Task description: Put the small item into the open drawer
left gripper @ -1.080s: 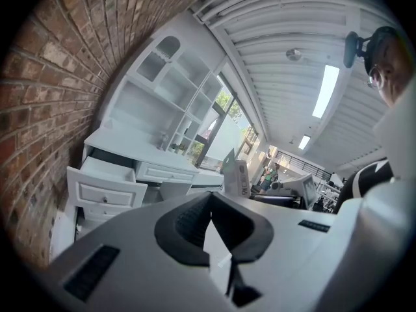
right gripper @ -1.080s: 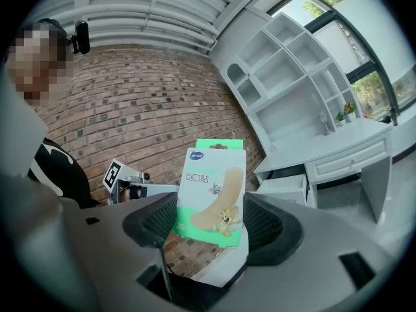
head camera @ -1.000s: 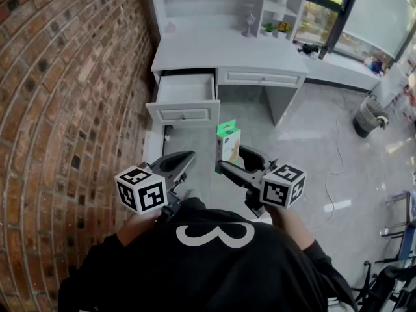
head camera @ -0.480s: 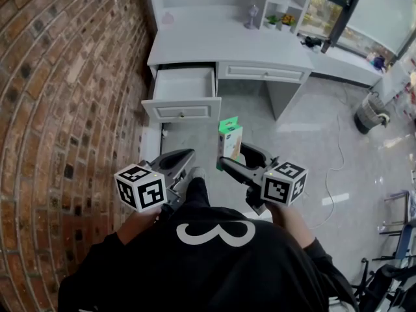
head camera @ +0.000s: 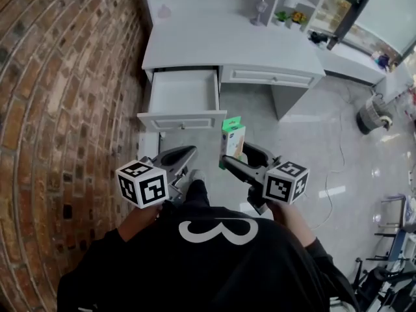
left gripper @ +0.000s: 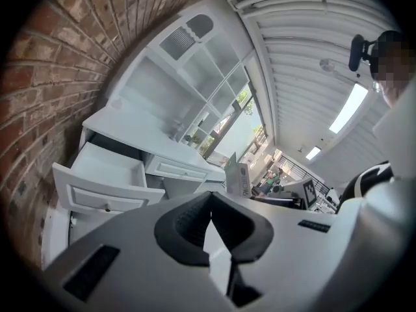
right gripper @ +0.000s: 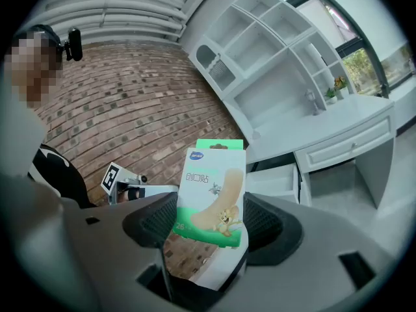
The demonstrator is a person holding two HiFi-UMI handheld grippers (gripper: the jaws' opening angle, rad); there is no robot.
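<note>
A green and white plaster box (head camera: 233, 137) stands upright between the jaws of my right gripper (head camera: 235, 156), which is shut on it. The right gripper view shows the box (right gripper: 211, 197) held at its lower half by both pads. My left gripper (head camera: 188, 152) is beside it, shut with nothing in it, its tips meeting (left gripper: 209, 197). The white desk's left drawer (head camera: 182, 120) is pulled open ahead of both grippers and looks empty inside. It also shows in the left gripper view (left gripper: 107, 174) and behind the box in the right gripper view (right gripper: 276, 177).
A brick wall (head camera: 65, 109) runs along the left, close to the drawer. The white desk (head camera: 227, 44) carries a shelf unit with small plants (head camera: 289, 17). A second drawer (head camera: 270, 78) is closed. A bin (head camera: 372, 116) and a cable (head camera: 335, 174) are on the floor at right.
The desk and open drawer have come closer and slid lower in the head view. Both grippers keep the same pose, with the box still in the right one.
</note>
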